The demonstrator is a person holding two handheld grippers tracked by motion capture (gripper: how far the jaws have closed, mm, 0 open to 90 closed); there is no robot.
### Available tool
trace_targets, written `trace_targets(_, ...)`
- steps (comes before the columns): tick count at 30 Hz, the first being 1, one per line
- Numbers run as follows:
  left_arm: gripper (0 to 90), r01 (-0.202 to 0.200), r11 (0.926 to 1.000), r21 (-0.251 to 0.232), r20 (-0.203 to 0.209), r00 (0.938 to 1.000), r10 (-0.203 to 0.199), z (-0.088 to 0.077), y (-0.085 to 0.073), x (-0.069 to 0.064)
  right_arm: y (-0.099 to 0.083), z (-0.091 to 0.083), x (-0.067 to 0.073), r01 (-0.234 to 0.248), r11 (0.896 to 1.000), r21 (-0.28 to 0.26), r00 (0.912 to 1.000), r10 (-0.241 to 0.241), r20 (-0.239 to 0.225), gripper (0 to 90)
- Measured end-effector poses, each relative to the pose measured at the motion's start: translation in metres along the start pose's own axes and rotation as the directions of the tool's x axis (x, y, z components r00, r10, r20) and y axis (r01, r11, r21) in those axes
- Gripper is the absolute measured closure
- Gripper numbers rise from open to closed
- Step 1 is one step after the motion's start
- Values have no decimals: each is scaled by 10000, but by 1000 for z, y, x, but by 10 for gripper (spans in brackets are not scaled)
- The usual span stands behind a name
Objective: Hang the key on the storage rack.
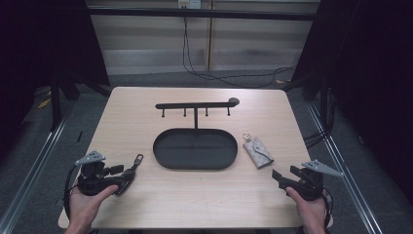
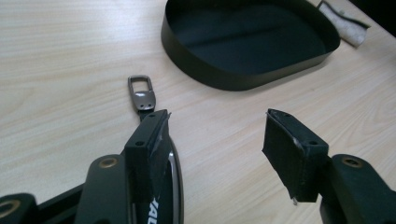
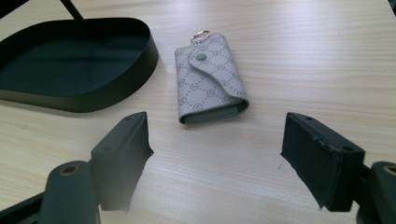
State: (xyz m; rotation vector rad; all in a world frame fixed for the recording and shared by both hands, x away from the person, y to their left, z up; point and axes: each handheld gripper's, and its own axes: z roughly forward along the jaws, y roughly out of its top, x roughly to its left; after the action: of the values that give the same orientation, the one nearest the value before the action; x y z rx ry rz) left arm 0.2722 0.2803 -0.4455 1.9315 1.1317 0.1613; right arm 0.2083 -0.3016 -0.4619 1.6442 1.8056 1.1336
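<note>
Each hand-held gripper (image 1: 130, 171) (image 1: 275, 176) gapes empty: one key fob (image 2: 142, 95), one key pouch (image 3: 208, 77), one tray (image 1: 160, 153).

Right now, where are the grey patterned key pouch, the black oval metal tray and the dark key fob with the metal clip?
Grey patterned key pouch (image 3: 210, 79): right gripper view, front flap.
Black oval metal tray (image 1: 195, 165): high view, near rim.
Dark key fob (image 2: 142, 93): left gripper view, metal clip.

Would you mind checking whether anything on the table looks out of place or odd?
Only mildly: the key pouch and the black key fob lie on the bare table, while the stand's hooks hang bare.
</note>
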Motion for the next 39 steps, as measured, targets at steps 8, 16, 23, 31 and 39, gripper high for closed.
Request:
trace_targets(8,416,223,9994,252,33,9997,-224,-5,13,3,-1,-1,2,184,9998,48,9998,-184,-22,232)
trace_targets(16,409,-16,9956,937,-457,9989,59,-1,33,4,-1,1,2,179,9997,193,9997,-176,-148,226)
trace_targets(23,413,-372,9863,1605,-297,9987,425,7,40,8,-2,2,3,263,9993,257,9996,-259,-129,224)
trace_targets(31,440,-309,9682,2483,-432,9981,429,18,50,12,-1,3,3,251,9991,345,9996,-245,-164,224)
trace_targets(39,439,-335,9576,2860,-467,9977,488,26,58,13,-1,2,3,218,9995,229,9996,-214,-163,225)
